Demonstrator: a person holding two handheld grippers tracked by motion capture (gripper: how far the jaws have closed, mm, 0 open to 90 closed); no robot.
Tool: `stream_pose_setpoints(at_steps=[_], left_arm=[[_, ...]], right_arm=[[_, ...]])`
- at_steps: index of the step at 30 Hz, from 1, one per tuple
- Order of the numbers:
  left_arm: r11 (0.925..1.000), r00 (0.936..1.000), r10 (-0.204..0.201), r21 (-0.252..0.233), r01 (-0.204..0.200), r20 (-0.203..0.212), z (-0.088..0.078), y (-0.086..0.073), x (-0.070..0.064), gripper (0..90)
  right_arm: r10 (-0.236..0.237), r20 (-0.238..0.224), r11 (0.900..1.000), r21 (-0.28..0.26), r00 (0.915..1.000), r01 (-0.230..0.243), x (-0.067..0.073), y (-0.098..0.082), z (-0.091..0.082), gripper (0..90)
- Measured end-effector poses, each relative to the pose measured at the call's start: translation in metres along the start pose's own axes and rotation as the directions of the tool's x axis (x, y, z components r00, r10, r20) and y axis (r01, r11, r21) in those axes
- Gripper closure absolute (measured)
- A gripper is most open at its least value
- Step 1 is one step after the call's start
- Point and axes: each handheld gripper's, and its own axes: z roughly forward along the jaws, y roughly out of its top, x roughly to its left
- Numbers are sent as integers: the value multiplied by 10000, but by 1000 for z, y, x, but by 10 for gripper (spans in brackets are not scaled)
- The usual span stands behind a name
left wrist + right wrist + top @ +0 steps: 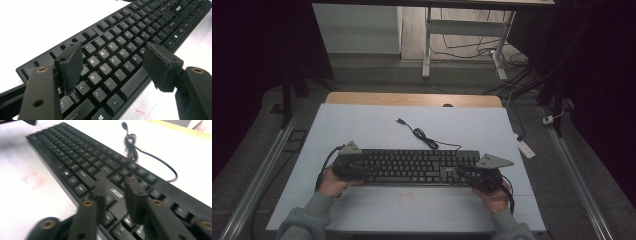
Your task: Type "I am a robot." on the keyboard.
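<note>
A black keyboard (412,167) lies across the white table top (362,125), near the front edge. Its black cable (422,135) runs off the back in a loose coil and ends in a plug (399,120). My left gripper (362,171) hangs over the keyboard's left end. In the left gripper view its jaws stand wide apart (113,47) above the letter keys (105,65), with nothing between the pads. My right gripper (464,172) is over the right end. Its jaws (116,181) stand a narrow gap apart just above the keyboard (82,162), near the printed logo. The cable (132,145) lies beyond.
A wooden strip (412,99) borders the table's far edge. Behind it on the floor stand a white desk frame (427,45) and loose cables. A white power strip (526,148) lies on the floor to the right. Faint red marks (33,180) stain the table in front of the keyboard.
</note>
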Motion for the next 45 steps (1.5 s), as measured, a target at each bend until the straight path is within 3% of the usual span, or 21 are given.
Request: stream_pose_setpoints(at_steps=[5,20,35,45], left_arm=[[10000,10000,-4,24,4,1,0,0,0,325],[9999,10000,71,120,-70,-34,2,-2,-1,322],[9996,9998,180,224,-181,8,4,-2,-2,318],[9991,9996,298,296,-298,5,4,-2,-3,317]], right_arm=[[-114,-356,9999,83,9993,117,5,9,6,893],[-424,-833,9982,383,9956,457,22,33,48,894],[-505,-1438,9925,1032,9883,657,37,43,93,893],[-688,-1466,9867,1357,9868,890,44,48,118,892]])
